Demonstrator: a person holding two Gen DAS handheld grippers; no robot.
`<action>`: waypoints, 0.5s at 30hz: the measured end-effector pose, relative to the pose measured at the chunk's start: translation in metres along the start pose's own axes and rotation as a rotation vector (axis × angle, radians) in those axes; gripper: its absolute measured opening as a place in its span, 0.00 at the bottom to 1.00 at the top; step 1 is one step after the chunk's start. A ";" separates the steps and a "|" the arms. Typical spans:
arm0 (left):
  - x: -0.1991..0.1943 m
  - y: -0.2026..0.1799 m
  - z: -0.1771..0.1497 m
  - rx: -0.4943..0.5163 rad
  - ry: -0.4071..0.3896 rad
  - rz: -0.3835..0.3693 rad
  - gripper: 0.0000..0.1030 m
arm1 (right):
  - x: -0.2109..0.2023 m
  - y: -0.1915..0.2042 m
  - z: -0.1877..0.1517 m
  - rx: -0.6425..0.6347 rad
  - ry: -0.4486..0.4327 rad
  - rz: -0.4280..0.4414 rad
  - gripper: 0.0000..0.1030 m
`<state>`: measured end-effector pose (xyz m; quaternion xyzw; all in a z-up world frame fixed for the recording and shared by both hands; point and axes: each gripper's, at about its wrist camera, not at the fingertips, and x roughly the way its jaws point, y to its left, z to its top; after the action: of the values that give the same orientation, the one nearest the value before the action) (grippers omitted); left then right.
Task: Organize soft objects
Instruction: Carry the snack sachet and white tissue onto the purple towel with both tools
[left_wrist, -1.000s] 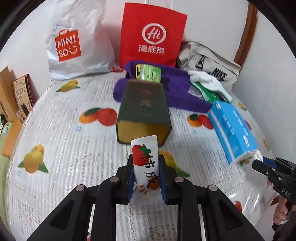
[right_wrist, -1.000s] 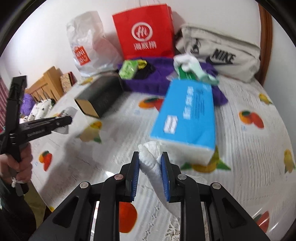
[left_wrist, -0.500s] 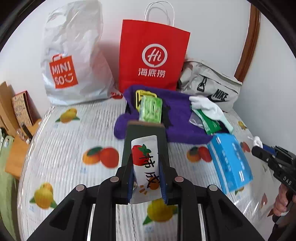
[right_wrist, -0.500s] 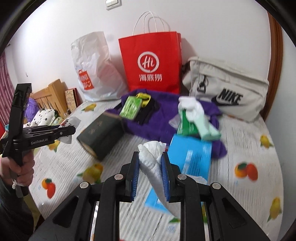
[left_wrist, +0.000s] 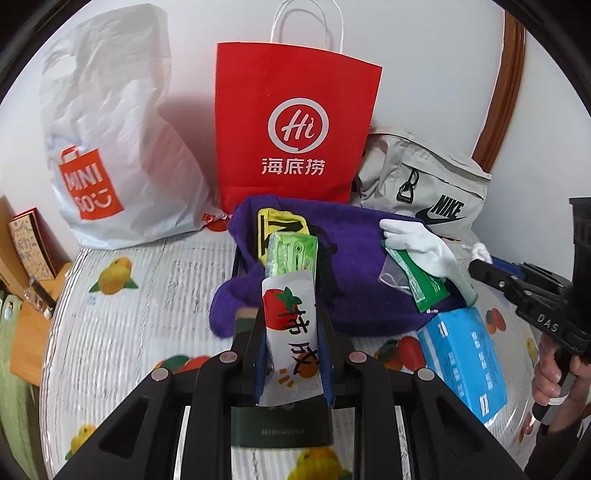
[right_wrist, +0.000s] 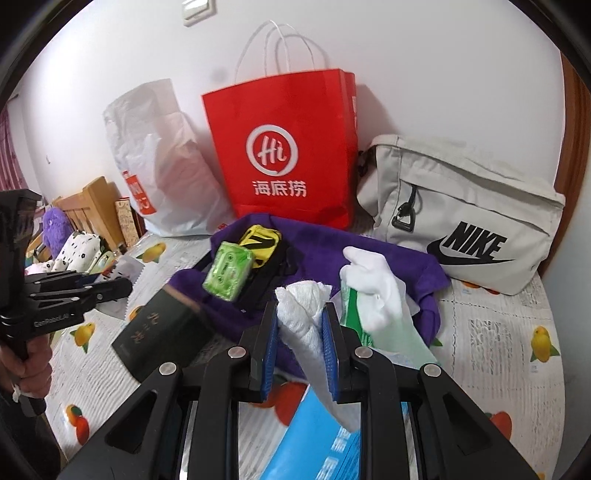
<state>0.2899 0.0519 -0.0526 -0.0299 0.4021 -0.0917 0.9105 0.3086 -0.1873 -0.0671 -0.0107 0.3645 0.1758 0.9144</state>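
Note:
My left gripper is shut on a white packet with a red persimmon print, held above a dark green box. My right gripper is shut on a crumpled white tissue, above a blue tissue pack. Ahead of both lies a purple cloth with a green packet, a yellow-black item and a white glove on it. The right gripper shows at the right edge of the left wrist view, and the left gripper at the left edge of the right wrist view.
Against the wall stand a red paper bag, a white Miniso bag and a grey Nike bag. All rest on a fruit-print cover. Wooden furniture and plush toys lie off the left edge.
Both grippers have moved forward and up toward the bags at the wall, each keeping its hold. The dark box and the blue pack have slid down beneath them in view.

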 end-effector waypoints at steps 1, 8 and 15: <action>0.004 0.000 0.003 0.001 0.003 -0.002 0.22 | 0.004 -0.003 0.001 0.005 0.005 -0.001 0.22; 0.031 0.000 0.016 -0.005 0.024 -0.009 0.22 | 0.037 -0.021 0.008 0.040 0.072 0.024 0.22; 0.057 0.000 0.027 -0.007 0.051 -0.025 0.22 | 0.077 -0.024 0.013 0.040 0.171 0.027 0.23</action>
<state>0.3473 0.0403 -0.0760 -0.0357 0.4253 -0.1024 0.8985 0.3768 -0.1834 -0.1114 -0.0023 0.4448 0.1794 0.8775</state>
